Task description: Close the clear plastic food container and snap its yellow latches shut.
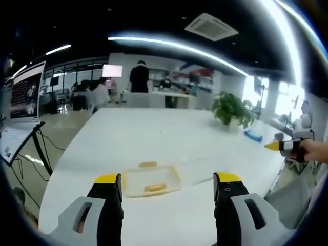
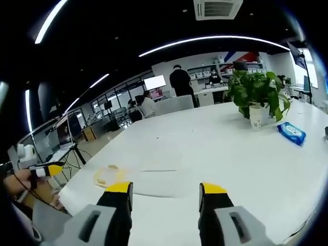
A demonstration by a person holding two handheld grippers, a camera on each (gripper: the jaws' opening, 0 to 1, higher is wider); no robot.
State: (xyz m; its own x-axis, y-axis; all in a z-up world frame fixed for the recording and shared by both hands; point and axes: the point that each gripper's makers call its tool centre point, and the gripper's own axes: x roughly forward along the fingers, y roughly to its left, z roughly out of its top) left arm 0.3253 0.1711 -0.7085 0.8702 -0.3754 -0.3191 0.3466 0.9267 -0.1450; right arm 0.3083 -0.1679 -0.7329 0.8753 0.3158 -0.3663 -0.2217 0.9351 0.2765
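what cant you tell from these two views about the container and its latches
- Left gripper view: clear plastic food container on the white table is small and blurred; whether its lid is seated is unclear.
- Right gripper view: the container is nearly transparent against the table, its outline faint.
- Yellow latches: blurred patches; snapped or not, unclear.

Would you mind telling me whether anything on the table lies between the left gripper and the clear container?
Nothing visible does: only bare white table separates the open left gripper from the clear container.
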